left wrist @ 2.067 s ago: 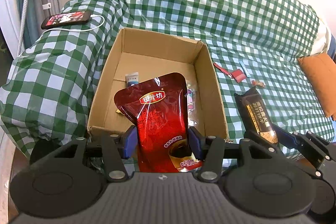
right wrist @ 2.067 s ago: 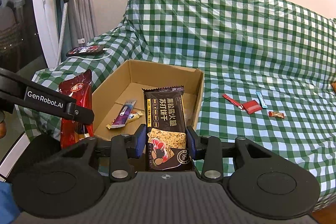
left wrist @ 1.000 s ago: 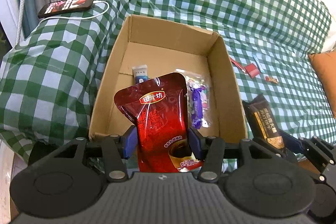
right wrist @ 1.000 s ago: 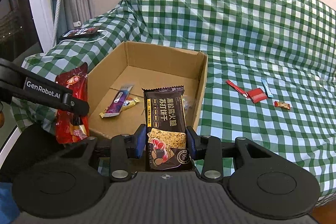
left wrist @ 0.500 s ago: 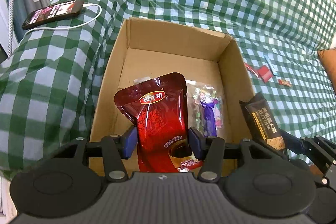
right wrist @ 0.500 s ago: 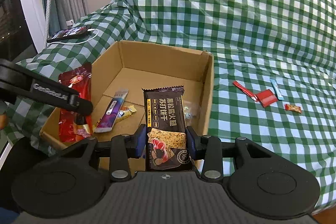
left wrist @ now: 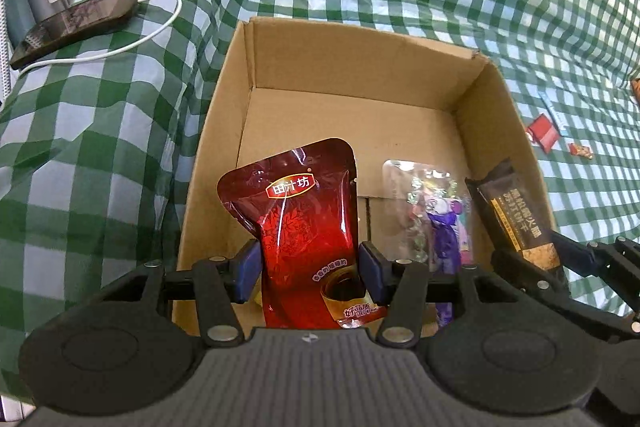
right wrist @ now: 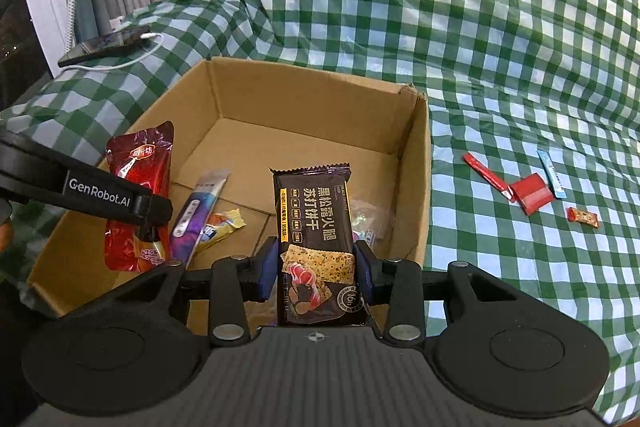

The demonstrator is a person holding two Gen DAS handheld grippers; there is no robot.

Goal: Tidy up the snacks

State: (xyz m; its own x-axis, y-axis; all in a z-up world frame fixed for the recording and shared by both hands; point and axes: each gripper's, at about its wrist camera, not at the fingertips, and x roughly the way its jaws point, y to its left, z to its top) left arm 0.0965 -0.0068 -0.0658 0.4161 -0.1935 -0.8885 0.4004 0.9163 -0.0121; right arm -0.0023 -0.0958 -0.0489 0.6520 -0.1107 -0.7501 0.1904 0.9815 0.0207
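Now, both packets over the cardboard box (right wrist: 416,163) at once. Left gripper (left wrist: 308,273) clamped on the red pouch (left wrist: 298,211), blue pads pressed against its lower half, pouch upright above the box's near left corner. Right gripper (right wrist: 316,271) closed on the black cracker packet (right wrist: 314,223), pads squeezing both long edges, packet poised over the near part of the box beside its right wall. Neither one let go yet, by the look of it.

Already down on the box floor: a purple stick pack (right wrist: 198,211) and a yellow-wrapped candy (right wrist: 224,223) toward the left side, plus a clear bag of sweets (left wrist: 434,215) near the right wall. Far half of the box floor bare cardboard, plenty of room.

Left to gather, out on the green checked cover (right wrist: 500,27) to the right of the box: a red strip (right wrist: 486,177), a red square sachet (right wrist: 534,193), a thin blue stick (right wrist: 551,175) and a small orange-red candy (right wrist: 583,217), close together, well apart from the box wall.

Off at the cover's far left edge, a phone (right wrist: 104,45) on a white cable (left wrist: 160,27), no part of the job.

Roughly halfway, judging from the count: three in, two about to drop, four small ones waiting.
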